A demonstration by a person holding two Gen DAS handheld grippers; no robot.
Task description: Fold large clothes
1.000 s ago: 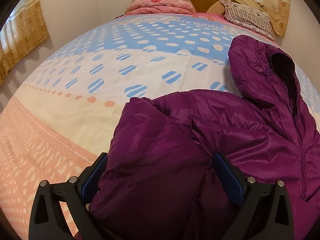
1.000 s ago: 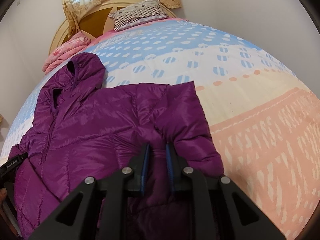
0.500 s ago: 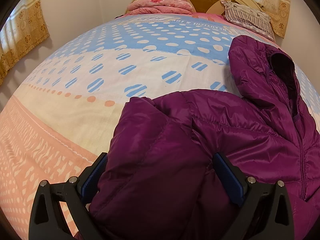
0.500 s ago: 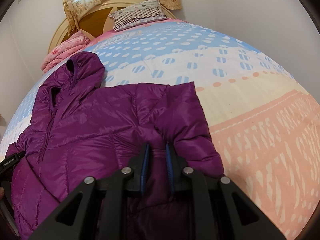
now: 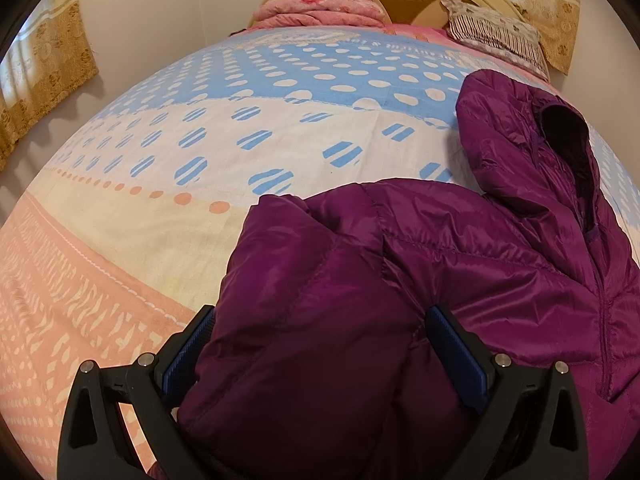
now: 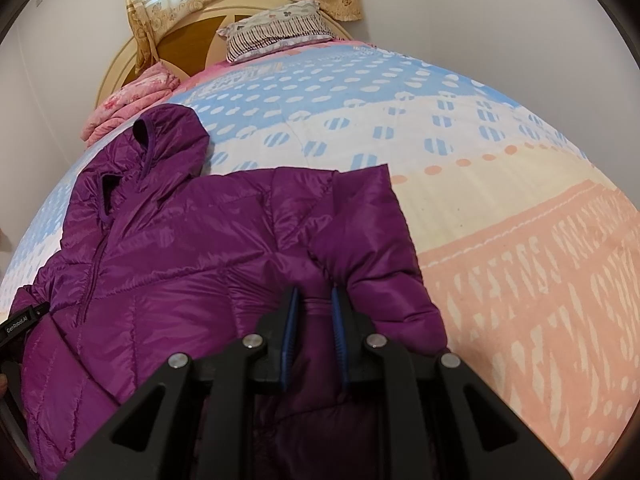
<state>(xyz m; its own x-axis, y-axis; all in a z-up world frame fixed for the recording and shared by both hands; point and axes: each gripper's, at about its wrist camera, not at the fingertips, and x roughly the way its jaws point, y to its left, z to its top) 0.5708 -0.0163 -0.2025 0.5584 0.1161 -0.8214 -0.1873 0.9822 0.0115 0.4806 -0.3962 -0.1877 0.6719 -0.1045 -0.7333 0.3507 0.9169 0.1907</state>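
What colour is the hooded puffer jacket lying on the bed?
Purple; the hooded puffer jacket shows best in the right wrist view.

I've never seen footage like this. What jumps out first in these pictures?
The shiny purple puffer jacket dominates, spread on a bed with a blue, cream and peach sheet, its hood towards the headboard. The black right claw pinches a fold of the jacket, shut on it, beside a folded-in sleeve. The left claw is open, its blue pads straddling the other folded sleeve.
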